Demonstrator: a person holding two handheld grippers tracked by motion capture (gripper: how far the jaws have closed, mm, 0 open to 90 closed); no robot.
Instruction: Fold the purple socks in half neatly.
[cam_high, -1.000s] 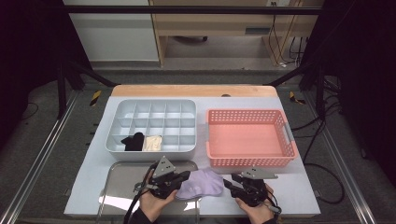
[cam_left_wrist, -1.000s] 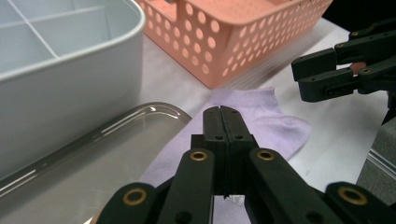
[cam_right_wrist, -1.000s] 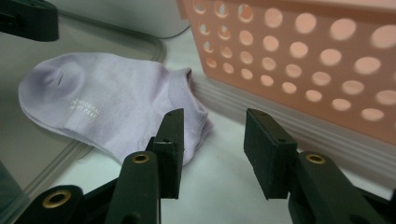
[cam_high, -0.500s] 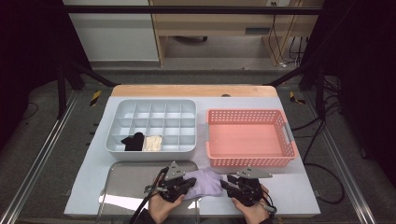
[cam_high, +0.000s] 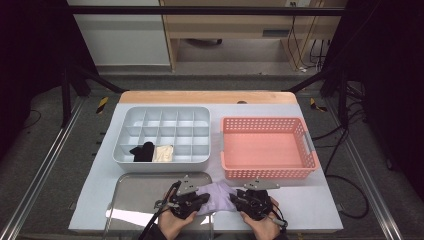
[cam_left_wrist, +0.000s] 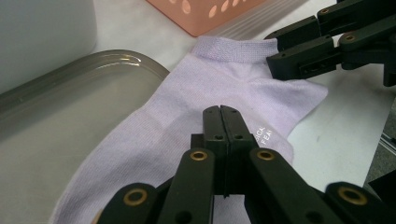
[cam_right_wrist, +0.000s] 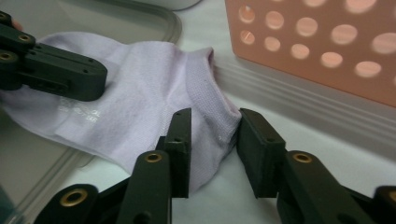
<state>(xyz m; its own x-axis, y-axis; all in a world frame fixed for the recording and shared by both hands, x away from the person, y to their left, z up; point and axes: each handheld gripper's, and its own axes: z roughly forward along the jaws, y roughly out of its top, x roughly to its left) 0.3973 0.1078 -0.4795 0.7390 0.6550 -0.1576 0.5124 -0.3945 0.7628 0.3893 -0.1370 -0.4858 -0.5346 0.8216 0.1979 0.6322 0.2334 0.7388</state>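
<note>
At the table's (cam_high: 320, 205) near edge, about six o'clock, lay a lilac sock (cam_high: 216, 194), half across the metal tray's (cam_high: 135, 197) rim, just before the pink basket (cam_high: 265, 147). It looked light, limp and easily bunched; its cuff seemed the surest hold. The left gripper (cam_left_wrist: 220, 122) had its fingers pressed together on the sock's middle; the right gripper (cam_right_wrist: 210, 135) stood wide around the cuff.

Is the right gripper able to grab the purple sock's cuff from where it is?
Probably yes: the right gripper has its jaws open around the edge of the purple sock, with nothing between them.
</note>
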